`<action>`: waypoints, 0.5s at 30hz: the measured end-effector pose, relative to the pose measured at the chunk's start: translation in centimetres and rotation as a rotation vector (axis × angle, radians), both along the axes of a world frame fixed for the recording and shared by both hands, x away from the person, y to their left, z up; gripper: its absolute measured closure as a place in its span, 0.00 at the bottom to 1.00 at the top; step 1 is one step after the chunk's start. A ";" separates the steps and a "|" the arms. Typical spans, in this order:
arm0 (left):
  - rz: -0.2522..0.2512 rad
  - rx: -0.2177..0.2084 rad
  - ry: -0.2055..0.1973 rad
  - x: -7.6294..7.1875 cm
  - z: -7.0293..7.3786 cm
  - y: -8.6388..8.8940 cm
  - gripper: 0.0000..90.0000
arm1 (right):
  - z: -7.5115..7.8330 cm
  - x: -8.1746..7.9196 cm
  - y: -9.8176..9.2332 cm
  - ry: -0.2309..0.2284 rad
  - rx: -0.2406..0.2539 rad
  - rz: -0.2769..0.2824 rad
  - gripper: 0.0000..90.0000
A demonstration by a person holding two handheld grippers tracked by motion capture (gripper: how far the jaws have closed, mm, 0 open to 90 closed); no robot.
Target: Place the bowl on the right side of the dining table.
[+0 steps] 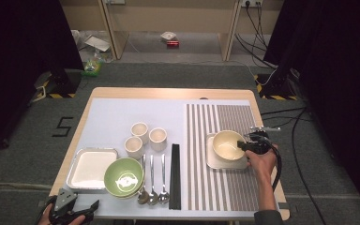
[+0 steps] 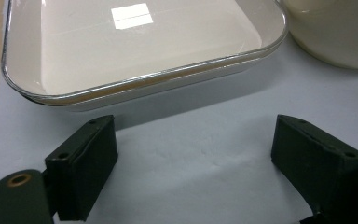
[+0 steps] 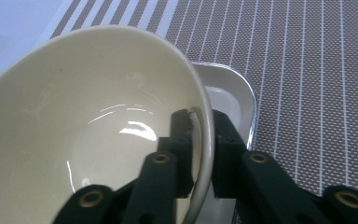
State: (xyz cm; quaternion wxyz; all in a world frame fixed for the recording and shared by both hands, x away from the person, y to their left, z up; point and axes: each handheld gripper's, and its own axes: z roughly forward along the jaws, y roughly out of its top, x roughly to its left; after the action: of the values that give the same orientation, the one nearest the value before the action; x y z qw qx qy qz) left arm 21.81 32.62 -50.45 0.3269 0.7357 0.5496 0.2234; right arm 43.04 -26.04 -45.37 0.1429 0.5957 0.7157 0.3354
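Note:
A cream bowl (image 1: 227,144) (image 3: 88,130) rests on a small white square tray (image 1: 213,161) (image 3: 235,88) on the striped placemat (image 1: 225,187). My right gripper (image 1: 243,145) (image 3: 205,121) straddles the bowl's right rim, one jaw inside and one outside. A thin gap shows beside the inner jaw, so the pads do not press. My left gripper (image 1: 77,206) (image 2: 191,126) hovers open over the pale blue mat at the table's front left corner, just short of a steel-rimmed white tray (image 1: 91,168) (image 2: 121,46), with nothing between its jaws.
A green bowl (image 1: 124,176) stands right of the steel-rimmed tray, its cream outer wall (image 2: 335,32) in the left gripper view. Three cream cups (image 1: 145,136), three spoons (image 1: 152,187) and black chopsticks (image 1: 175,176) lie mid-table.

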 end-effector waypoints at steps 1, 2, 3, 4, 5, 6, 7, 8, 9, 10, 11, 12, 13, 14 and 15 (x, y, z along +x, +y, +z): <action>0.000 0.000 -0.001 0.0 0.0 0.0 0.15 | 0.1 0.0 -0.1 -0.015 -0.007 -0.002 0.85; -0.001 0.000 0.000 0.0 0.0 0.0 0.15 | 0.3 -0.1 -0.2 -0.022 -0.004 0.000 0.84; 0.000 -0.002 0.000 0.0 0.0 0.0 0.15 | 0.5 -0.3 -0.2 -0.028 -0.003 -0.003 0.81; 0.002 -0.004 -0.001 0.0 0.0 0.0 0.15 | 0.7 -0.4 -0.3 -0.036 -0.001 -0.012 0.79; 0.002 -0.003 -0.001 0.0 0.0 0.0 0.15 | 1.0 -0.6 -0.4 -0.038 0.006 -0.019 0.76; 0.000 0.000 0.000 0.0 0.0 0.0 0.15 | 1.1 -0.8 -0.5 -0.041 0.013 -0.019 0.76; -0.001 0.000 -0.001 0.0 0.0 0.0 0.15 | 1.3 -0.9 -0.6 -0.048 0.012 -0.017 0.75; -0.001 0.000 -0.001 0.0 0.0 0.0 0.15 | 1.4 -1.1 -0.6 -0.048 0.013 -0.021 0.74; -0.001 0.000 0.000 0.0 0.0 0.0 0.15 | 1.5 -1.3 -0.7 -0.053 0.013 -0.015 0.72; 0.000 0.000 0.001 0.0 0.0 0.0 0.15 | 1.6 -1.4 -0.8 -0.057 0.013 -0.013 0.70; 0.000 0.000 0.000 0.0 0.0 0.0 0.15 | 1.8 -1.6 -0.8 -0.065 0.007 -0.011 0.69; 0.000 0.000 0.000 0.0 0.0 0.0 0.15 | 1.9 -1.8 -0.7 -0.066 0.008 -0.013 0.67; 0.000 0.000 0.000 0.0 0.0 0.0 0.15 | 2.1 -1.9 -0.7 -0.072 0.009 -0.007 0.66; 0.000 0.000 0.000 0.0 0.0 0.0 0.15 | 2.2 -2.1 -0.7 -0.079 0.014 -0.003 0.64; 0.000 0.000 0.000 0.0 0.0 0.0 0.15 | 2.4 -2.3 -0.7 -0.086 0.019 -0.007 0.63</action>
State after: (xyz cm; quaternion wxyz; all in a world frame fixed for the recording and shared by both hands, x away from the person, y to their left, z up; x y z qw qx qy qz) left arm 21.82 32.62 -50.45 0.3268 0.7357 0.5496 0.2232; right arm 40.75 -26.71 -42.96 0.1692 0.5847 0.7035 0.3668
